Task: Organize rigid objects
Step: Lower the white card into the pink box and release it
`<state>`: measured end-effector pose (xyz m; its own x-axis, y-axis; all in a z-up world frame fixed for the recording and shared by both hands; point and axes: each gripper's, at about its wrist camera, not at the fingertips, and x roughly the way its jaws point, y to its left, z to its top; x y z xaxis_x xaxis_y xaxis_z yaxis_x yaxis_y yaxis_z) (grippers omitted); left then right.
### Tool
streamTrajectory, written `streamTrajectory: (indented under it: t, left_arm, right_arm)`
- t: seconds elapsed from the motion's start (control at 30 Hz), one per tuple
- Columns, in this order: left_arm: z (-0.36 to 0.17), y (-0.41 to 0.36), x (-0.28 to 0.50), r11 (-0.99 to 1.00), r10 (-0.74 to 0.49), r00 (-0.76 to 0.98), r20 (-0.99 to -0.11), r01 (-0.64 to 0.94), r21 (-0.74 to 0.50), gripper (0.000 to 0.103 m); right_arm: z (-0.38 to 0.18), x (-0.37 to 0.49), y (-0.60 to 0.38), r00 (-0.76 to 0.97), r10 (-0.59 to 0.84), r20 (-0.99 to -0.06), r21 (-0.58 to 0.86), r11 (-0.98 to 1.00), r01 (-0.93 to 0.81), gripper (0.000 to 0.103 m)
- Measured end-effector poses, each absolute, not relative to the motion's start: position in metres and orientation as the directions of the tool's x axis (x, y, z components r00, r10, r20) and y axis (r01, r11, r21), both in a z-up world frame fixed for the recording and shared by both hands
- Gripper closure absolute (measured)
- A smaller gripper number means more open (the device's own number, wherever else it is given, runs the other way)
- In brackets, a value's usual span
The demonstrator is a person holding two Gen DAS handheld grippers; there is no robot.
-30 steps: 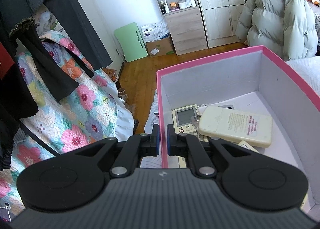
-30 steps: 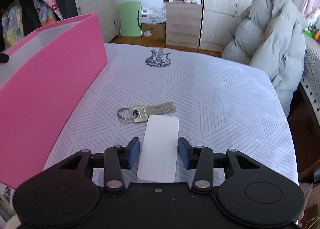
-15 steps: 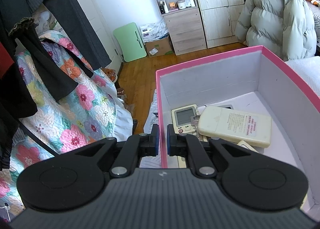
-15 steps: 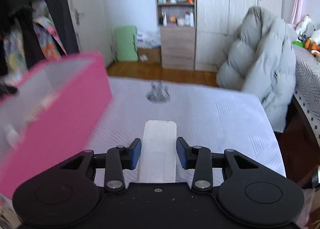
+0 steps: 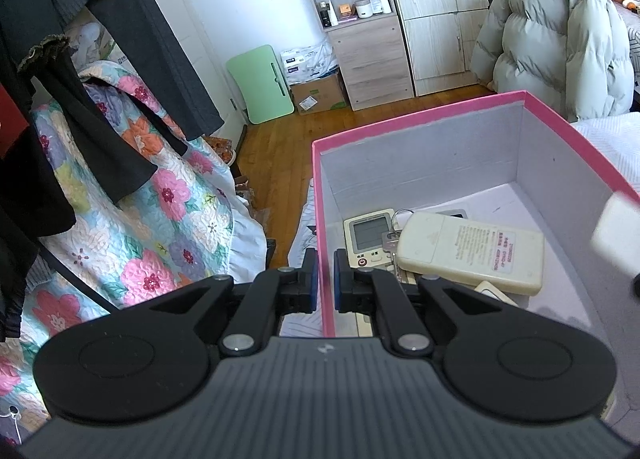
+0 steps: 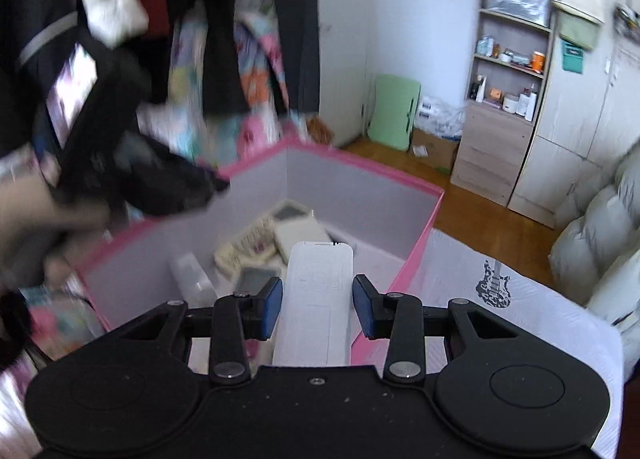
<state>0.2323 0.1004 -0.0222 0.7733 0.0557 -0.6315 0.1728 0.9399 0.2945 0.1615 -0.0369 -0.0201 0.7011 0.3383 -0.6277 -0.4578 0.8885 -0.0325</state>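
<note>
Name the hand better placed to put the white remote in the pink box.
Right. The right gripper holds the white remote over the pink box. The left gripper is shut on the box's wall, steadying it.

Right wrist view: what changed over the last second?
The right gripper lifted the white remote off the bedsheet and carried it over the pink box, leaving the keys behind. The left gripper stayed shut on the box's wall; the box contents are unchanged.
</note>
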Motion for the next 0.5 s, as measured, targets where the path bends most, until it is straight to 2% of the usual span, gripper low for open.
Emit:
streamTrajectory:
  t: [0.1,0.2,0.23,0.27,0.37,0.5]
  left_arm:
    - [-0.022,0.102,0.232,0.942,0.05,0.773,-0.633,0.174,0.286,0.097]
    - [-0.021,0.103,0.233,0.943,0.047,0.772,-0.634,0.174,0.282,0.097]
    - [-0.021,0.103,0.233,0.944,0.046,0.772,-0.634,0.174,0.28,0.097]
    - [-0.021,0.103,0.233,0.944,0.044,0.772,-0.634,0.174,0.278,0.097]
    - [-0.022,0.104,0.233,0.945,0.043,0.772,-0.634,0.175,0.277,0.097]
    - [-0.022,0.105,0.233,0.95,0.039,0.772,-0.635,0.168,0.263,0.097]
  right_arm:
    - [-0.028,0.162,-0.032,0.68,0.33,-0.655,-0.047,0.88,-0.472,0.059]
    - [-0.028,0.159,-0.027,0.725,0.286,-0.626,-0.12,0.884,-0.453,0.06]
    - [-0.026,0.155,-0.026,0.74,0.285,-0.609,-0.123,0.888,-0.443,0.053]
    - [-0.023,0.153,-0.031,0.75,0.292,-0.593,-0.11,0.893,-0.435,0.046]
    - [-0.013,0.151,-0.058,0.772,0.302,-0.559,-0.032,0.923,-0.385,0.044]
    - [-0.018,0.153,-0.101,0.8,0.231,-0.554,0.065,0.97,-0.235,0.042]
